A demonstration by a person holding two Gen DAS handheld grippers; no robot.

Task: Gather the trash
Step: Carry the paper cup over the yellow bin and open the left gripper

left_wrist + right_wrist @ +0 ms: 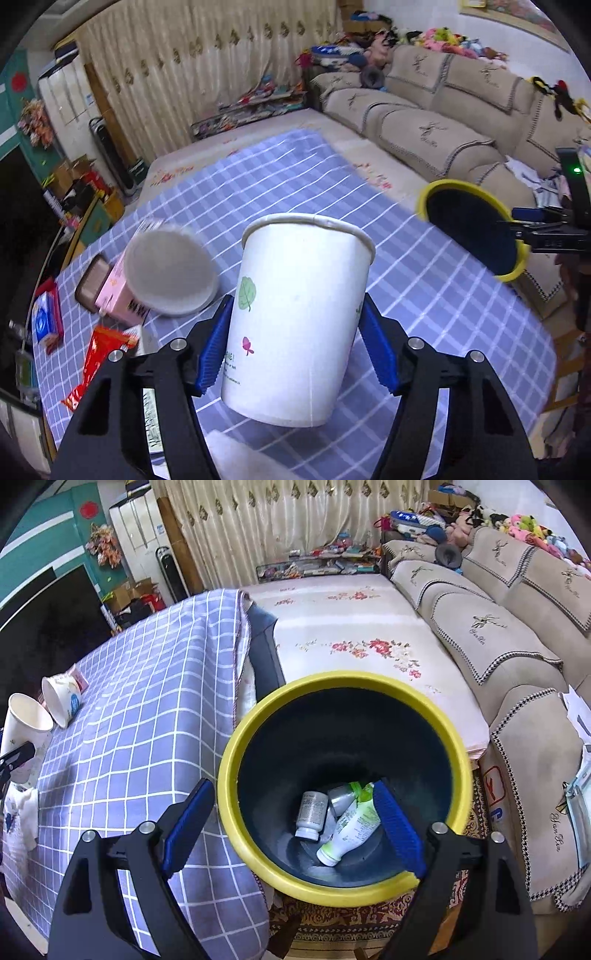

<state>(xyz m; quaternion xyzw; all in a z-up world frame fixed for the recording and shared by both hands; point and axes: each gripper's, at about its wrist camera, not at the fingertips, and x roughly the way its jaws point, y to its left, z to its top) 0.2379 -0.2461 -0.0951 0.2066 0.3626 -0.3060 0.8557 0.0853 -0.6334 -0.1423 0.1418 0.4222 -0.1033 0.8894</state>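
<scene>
My left gripper [297,306] is shut on a white paper cup [295,314] with leaf prints, its blue pads pressing both sides. The cup hangs upright, slightly tilted, above the blue checked tablecloth [424,280]. My right gripper [293,786] grips the near rim of a yellow-rimmed dark bin [229,775], one finger outside the wall and the other inside. The bin is held off the table's right edge and shows at the right of the left wrist view as bin [476,229]. Inside lie a white bottle [312,814] and a green-labelled bottle [351,827].
On the table's left part lie a paper bowl [170,273] on its side, a pink carton [118,291], a red wrapper [98,362] and a blue packet [44,321]. A white cloth [18,819] lies near the front edge. A beige sofa [498,635] and floral mat [369,635] lie beyond.
</scene>
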